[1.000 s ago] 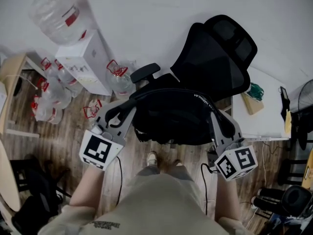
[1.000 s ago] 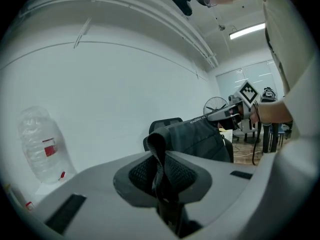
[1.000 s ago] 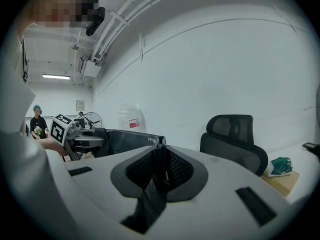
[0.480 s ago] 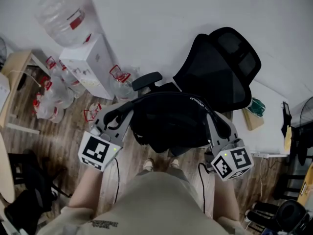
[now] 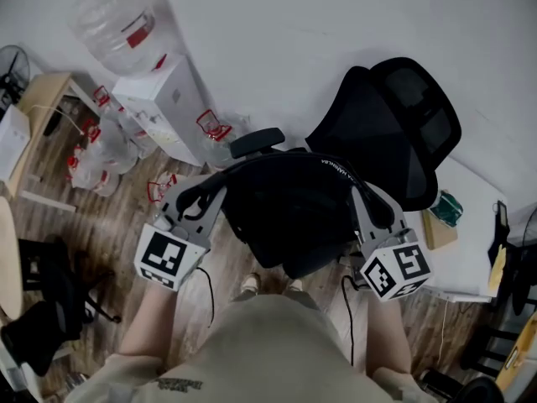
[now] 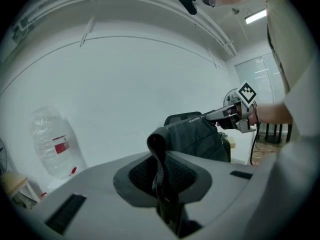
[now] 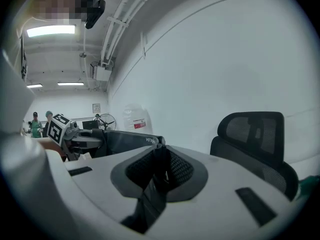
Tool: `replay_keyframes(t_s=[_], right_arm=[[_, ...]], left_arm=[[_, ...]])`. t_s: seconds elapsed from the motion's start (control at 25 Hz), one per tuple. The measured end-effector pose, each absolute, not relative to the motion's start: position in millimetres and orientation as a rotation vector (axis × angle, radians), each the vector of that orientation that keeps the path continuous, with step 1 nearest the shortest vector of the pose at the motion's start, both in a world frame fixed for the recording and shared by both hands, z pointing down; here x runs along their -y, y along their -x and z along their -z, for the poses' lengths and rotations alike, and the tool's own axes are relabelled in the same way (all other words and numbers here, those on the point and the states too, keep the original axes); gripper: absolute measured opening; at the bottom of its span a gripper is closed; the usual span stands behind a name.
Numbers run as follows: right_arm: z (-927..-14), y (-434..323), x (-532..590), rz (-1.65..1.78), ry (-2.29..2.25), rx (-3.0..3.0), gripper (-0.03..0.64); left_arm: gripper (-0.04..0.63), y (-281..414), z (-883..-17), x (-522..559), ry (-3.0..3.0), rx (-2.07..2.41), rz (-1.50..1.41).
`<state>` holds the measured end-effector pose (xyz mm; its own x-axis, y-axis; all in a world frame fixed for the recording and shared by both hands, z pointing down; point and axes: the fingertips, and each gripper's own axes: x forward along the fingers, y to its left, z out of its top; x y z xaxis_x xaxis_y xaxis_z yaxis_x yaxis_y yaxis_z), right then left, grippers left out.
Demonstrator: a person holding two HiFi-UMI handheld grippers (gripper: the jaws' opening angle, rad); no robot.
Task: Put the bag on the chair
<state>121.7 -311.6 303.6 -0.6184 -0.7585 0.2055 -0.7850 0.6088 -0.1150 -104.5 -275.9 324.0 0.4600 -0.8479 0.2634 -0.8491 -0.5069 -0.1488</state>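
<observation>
Your left gripper (image 5: 204, 196) is clenched on the black strap (image 6: 161, 156) of the bag, and your right gripper (image 5: 375, 201) grips the same strap further to the right. The black bag (image 5: 289, 217) hangs between them, just near of the black mesh chair (image 5: 403, 128) and covering its seat. You cannot tell whether it touches the seat. An armrest (image 5: 257, 141) shows just beyond the bag's far left edge. Water bottles (image 5: 109, 145) and a white box (image 5: 164, 107) stand far left by the wall (image 5: 294, 23).

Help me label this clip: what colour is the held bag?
The bag is black, with small white lettering along its top edge; the head view shows it best.
</observation>
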Motion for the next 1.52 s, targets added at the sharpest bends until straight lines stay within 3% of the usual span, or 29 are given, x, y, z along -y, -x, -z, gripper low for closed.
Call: replay_keyframes(t_s=[0.8,1.52], right_arm=[[-365.1,-115.6,423.1,-0.348,-1.138,2.724,0.06],[-538.2,-81.1,483.7,-0.49,-1.094,2.663,0.06]], left_arm=[[0.06,101.4,-372.4,353.8,-2.548,1.683,-0.546],[0.058,137.9,-547.6,420.1,-2.509,1.58,-0.59]])
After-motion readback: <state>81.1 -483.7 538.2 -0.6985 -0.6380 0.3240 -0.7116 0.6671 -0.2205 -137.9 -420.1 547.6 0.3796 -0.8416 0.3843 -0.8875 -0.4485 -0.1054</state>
